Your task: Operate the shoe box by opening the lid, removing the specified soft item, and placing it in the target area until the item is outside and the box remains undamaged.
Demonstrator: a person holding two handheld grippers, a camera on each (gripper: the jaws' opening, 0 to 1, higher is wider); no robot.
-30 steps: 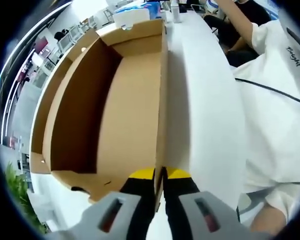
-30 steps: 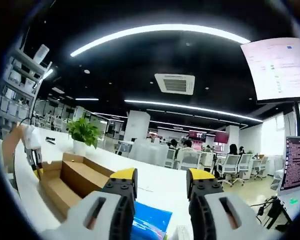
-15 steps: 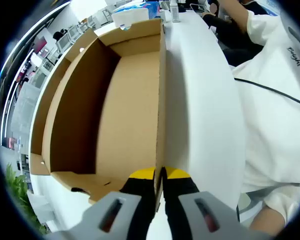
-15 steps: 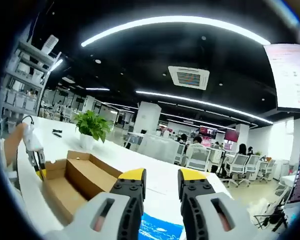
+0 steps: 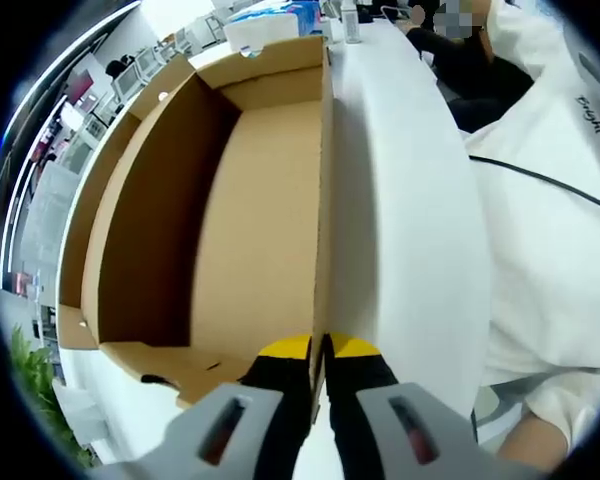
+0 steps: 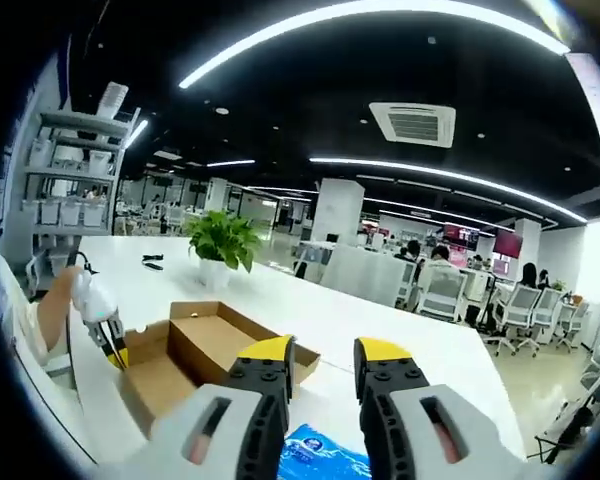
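**Box wall pinched, right gripper hanging clear**

Cardboard to start with: in the left gripper view the shoe box (image 5: 230, 220) lies open on the white table (image 5: 400, 220), its brown floor bare, one long wall running straight up the middle of the picture. At the bottom, the left gripper (image 5: 318, 352) has its yellow-tipped jaws clamped on the edge of that wall, one jaw inside the box and one outside. Beyond the far end of the box sits a blue-and-white packet (image 5: 275, 18), too small here to read. To the right, a person in a white shirt (image 5: 555, 230) stands close against the table edge.

Over to the right gripper view. On the left, the left gripper (image 6: 108, 335) shows again, gripping the near corner of the shoe box (image 6: 205, 345), with a hand (image 6: 55, 310) behind it. The box sits low on the long white table (image 6: 380, 325), flaps up, and nothing can be made out inside from this angle. A potted plant (image 6: 220, 245) stands on the table behind it. Front and centre, the right gripper (image 6: 321, 350) hangs above the table with a narrow gap between its jaws and nothing between them. Just below, a blue packet (image 6: 320, 460) lies on the table; it may be the soft item, though that can't be told for sure. Office chairs (image 6: 450, 295) line the right.
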